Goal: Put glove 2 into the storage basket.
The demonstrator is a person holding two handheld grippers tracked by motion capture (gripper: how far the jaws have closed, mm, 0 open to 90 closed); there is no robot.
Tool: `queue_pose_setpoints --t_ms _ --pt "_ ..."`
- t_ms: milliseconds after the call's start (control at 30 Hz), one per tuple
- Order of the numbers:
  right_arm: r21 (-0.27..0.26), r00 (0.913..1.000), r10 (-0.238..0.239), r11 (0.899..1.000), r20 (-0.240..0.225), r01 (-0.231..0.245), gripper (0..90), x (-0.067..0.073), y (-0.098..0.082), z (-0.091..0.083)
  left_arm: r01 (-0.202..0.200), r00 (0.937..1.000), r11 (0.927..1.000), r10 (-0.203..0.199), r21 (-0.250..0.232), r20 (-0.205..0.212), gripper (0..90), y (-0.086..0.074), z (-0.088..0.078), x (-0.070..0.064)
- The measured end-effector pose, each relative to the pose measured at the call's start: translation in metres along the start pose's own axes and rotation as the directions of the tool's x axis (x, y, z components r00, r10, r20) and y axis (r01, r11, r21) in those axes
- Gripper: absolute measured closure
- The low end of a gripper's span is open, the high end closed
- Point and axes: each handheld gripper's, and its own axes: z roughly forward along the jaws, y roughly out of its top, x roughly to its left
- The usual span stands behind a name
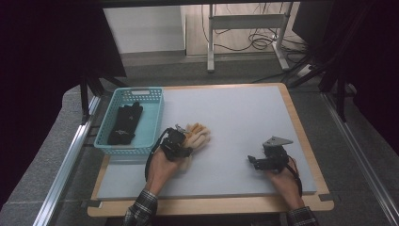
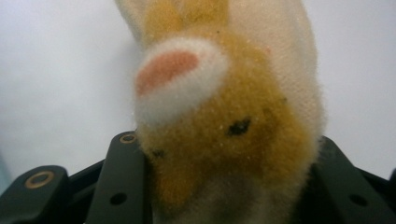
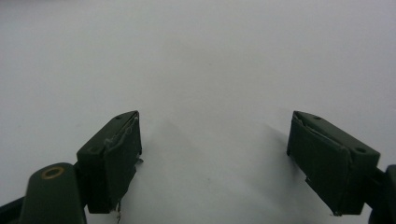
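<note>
One plush toy (image 1: 196,135) sits clamped in left gripper (image 1: 178,141) jaws; right gripper (image 1: 263,162) jaws wide.

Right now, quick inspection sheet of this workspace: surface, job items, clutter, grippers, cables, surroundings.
Surface: pale grey mat on a wooden board, bare at centre and right.
Job's things: orange-and-cream plush toy right of the basket; teal basket at the mat's left edge, dark fabric item inside.
Clutter: nothing seen.
Grippers: left gripper with jaws shut on the plush toy; right gripper open, jaws apart over bare mat.
Cables: black cable at each gripper; loose cables on the floor behind.
Surroundings: metal frame beyond the table, dark drapes either side.
</note>
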Motion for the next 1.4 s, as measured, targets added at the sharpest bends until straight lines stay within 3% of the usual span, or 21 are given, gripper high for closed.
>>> queue_pose_setpoints --t_ms 300,600,800,967,1167,1400 --pt "0.000 1.0000 0.001 1.000 0.000 -0.001 17.5 0.000 0.000 0.000 0.034 0.9991 0.9982 -0.035 -0.050 -0.024 55.2 0.026 -0.035 0.021" --pt "0.000 1.0000 0.001 1.000 -0.001 -0.001 17.5 0.000 0.000 0.000 0.084 0.9914 0.9939 -0.091 -0.071 -0.094 54.9 0.041 -0.070 0.059" --pt "-0.001 1.0000 0.001 1.000 -0.002 -0.001 17.5 0.000 0.000 0.000 0.149 0.9754 0.9852 -0.160 -0.085 -0.151 54.8 0.042 -0.089 0.095" --pt "-0.001 1.0000 0.001 1.000 -0.002 -0.001 17.5 0.000 0.000 0.000 0.221 0.9529 0.9716 -0.234 -0.085 -0.194 54.5 0.037 -0.094 0.128" --pt "-0.001 1.0000 0.001 1.000 -0.002 -0.001 17.5 0.000 0.000 0.000 0.278 0.9297 0.9587 -0.284 -0.060 -0.234 54.2 0.028 -0.081 0.159" --pt "-0.001 1.0000 0.002 1.000 -0.003 -0.002 17.5 0.000 0.000 0.000 0.309 0.9205 0.9511 -0.296 0.011 -0.256 53.5 0.024 -0.050 0.184"
